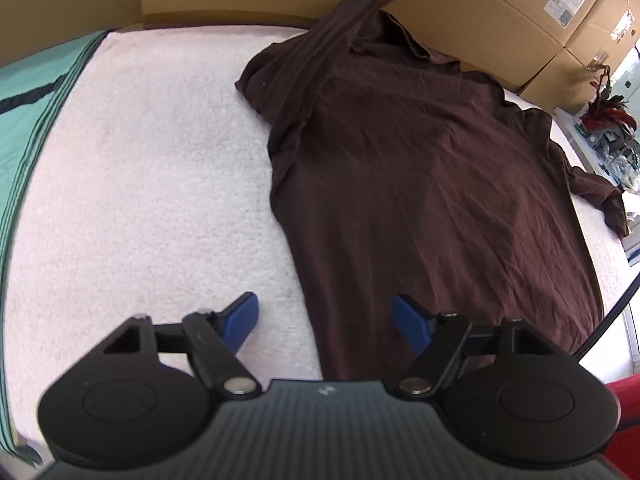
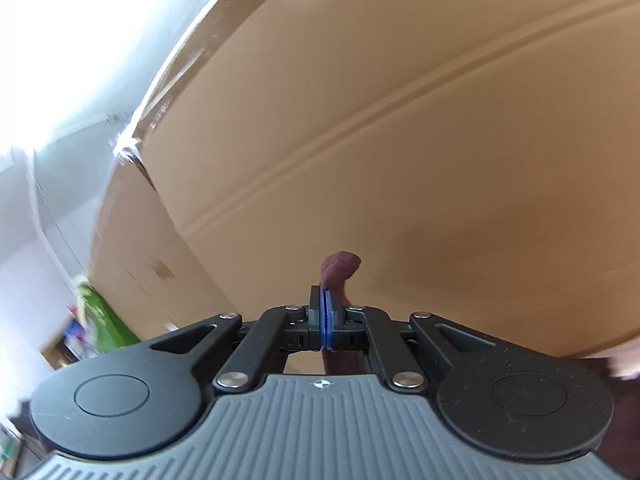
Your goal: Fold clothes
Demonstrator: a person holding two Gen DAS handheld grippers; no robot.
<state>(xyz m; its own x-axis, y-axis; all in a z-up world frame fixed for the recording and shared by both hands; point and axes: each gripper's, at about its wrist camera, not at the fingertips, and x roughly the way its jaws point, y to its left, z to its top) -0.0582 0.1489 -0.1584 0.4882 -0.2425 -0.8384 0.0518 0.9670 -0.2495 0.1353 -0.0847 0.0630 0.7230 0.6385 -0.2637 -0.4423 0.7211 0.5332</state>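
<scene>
The dark brown cotton shirt [image 1: 420, 184] lay on the white fleece blanket [image 1: 152, 168], one strip rising toward twelve o'clock, pinched by the right gripper [image 2: 325, 312], while the left gripper [image 1: 325, 320] hovered spread at six o'clock.

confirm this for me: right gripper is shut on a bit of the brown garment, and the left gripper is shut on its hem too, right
Not quite. The left gripper is open: the left wrist view shows its blue pads standing apart above the near edge of the brown garment, pressing on nothing. The rest holds: the right wrist view shows the right gripper shut on a bit of that garment.
</scene>
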